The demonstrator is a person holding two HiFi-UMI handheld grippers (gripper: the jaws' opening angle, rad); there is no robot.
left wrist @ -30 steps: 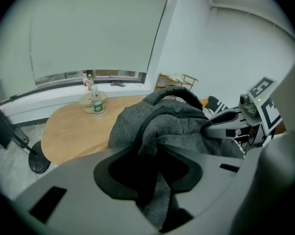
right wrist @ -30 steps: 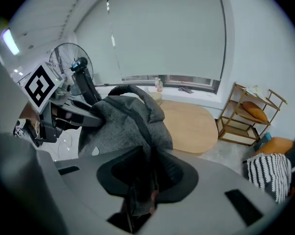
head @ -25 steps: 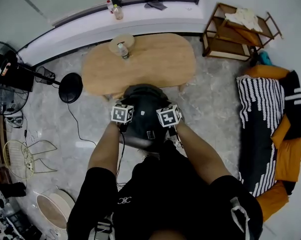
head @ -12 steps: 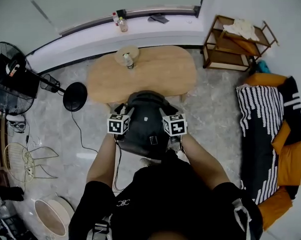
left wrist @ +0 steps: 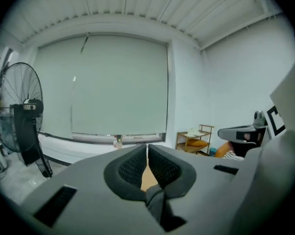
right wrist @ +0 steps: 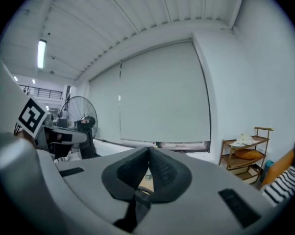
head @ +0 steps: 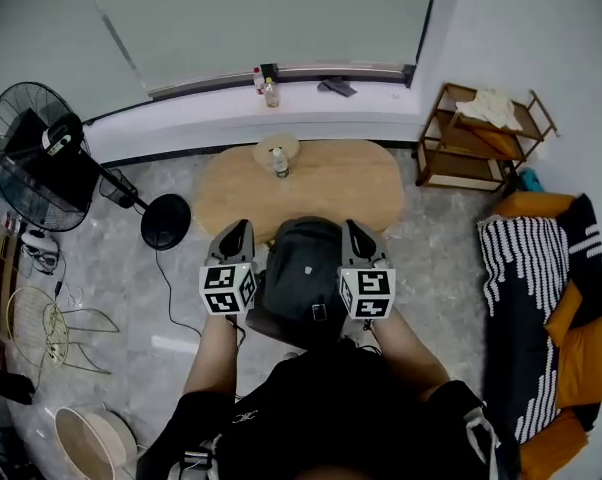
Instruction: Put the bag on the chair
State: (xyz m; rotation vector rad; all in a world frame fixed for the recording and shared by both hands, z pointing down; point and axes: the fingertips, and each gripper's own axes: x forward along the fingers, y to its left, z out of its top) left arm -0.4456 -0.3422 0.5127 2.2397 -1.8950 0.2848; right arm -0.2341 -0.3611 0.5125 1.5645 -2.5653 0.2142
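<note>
Judging by the black bag [head: 303, 280] resting at twelve o'clock from the person, against the near edge of the wooden table [head: 381, 178], the placing looks done, though any chair under it is hidden. The left gripper [head: 238, 227] at the bag's nine o'clock and the right gripper [head: 352, 227] at its three both have their fingers pressed together on nothing. Half a second ago both touched the bag's sides; now they stand clear and higher.

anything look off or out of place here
Nothing really stands out. The black bag sits upright between the shut left gripper and right gripper, the bottle stands upright on the wooden table, and nothing is spilled. Only a cable trails loose across the floor.
</note>
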